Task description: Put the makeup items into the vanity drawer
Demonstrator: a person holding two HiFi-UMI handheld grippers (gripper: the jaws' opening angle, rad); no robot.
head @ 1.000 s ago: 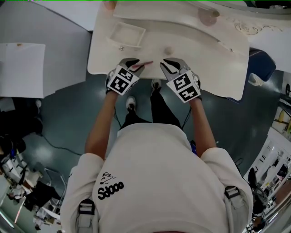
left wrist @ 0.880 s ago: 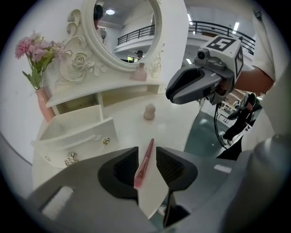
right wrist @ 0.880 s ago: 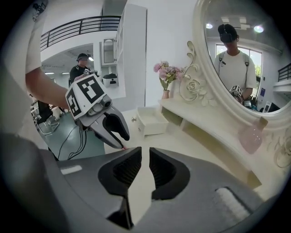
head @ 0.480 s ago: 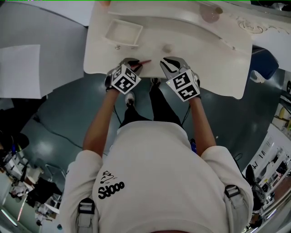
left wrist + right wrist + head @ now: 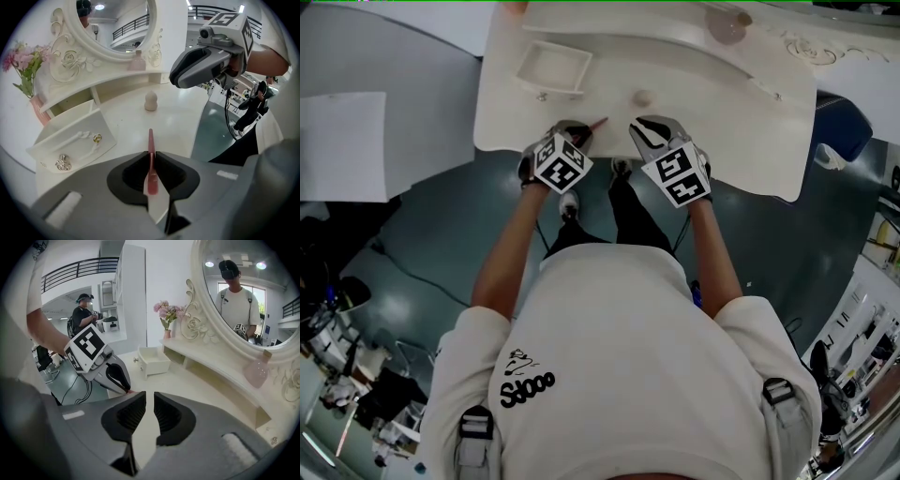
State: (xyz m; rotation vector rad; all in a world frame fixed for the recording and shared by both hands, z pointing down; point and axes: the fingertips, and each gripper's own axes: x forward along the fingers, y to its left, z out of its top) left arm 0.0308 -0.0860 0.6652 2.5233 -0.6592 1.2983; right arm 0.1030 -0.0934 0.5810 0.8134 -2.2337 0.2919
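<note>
A slim pink makeup pencil lies near the front edge of the white vanity top. Its rear end is pinched between the pads of my left gripper, whose jaws have just been closing on it. In the head view the pencil sticks out past the left gripper toward the right. My right gripper hovers just beside it, its jaws a narrow gap apart with nothing between them. The small open white drawer sits at the back left, holding small trinkets.
A beige makeup sponge stands mid-table. A pink bottle sits on the shelf under the oval mirror. A vase of pink flowers is at the far left. The table's front edge drops to the floor by my legs.
My left gripper has sunk onto the table's front edge and closed its jaws on the pink pencil, whose free end now points more upward in the picture. The right gripper has stayed put.
</note>
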